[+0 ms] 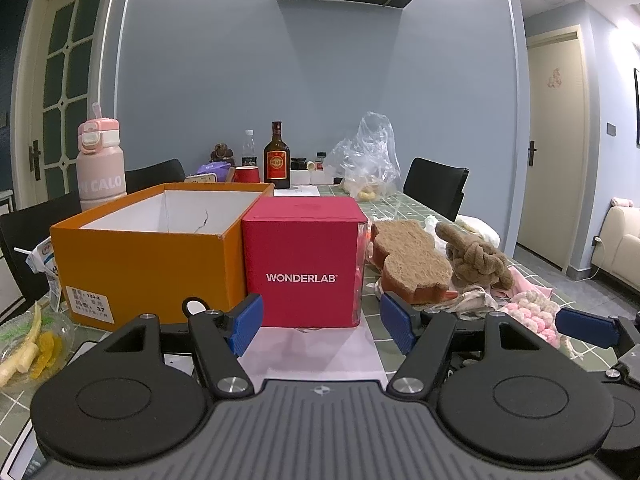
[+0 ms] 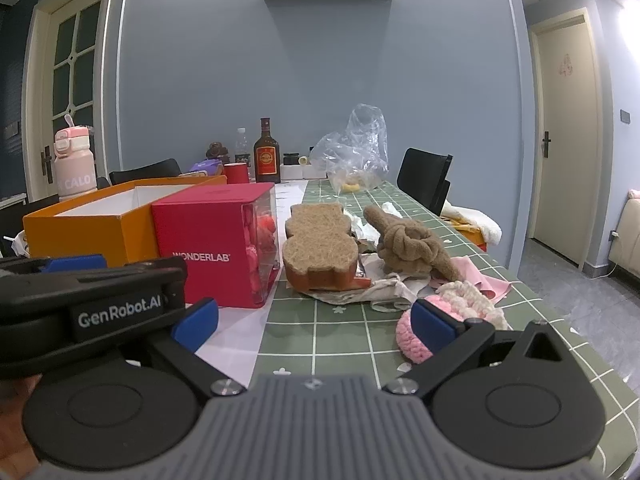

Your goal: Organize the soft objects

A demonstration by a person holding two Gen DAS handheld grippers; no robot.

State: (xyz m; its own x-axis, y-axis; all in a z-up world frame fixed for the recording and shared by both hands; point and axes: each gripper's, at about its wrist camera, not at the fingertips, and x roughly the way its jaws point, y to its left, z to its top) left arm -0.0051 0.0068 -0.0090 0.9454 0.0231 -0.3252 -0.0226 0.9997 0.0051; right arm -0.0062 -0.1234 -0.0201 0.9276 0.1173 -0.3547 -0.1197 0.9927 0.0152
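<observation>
Two grippers spread wide over the soft toys on the table.

The left gripper [image 1: 322, 322] was spread apart, holding nothing, with the red square WONDERLAB box [image 1: 304, 260] at 12 o'clock. The right gripper [image 2: 316, 322] was spread apart too, its right blue pad just beside the pink knitted ball [image 2: 412, 340]. The brown knotted rope toy [image 2: 412, 246] and the brown scratchy bear-shaped sponge [image 2: 318, 248] lay at 12 o'clock on the green checked tablecloth [image 2: 340, 336].
</observation>
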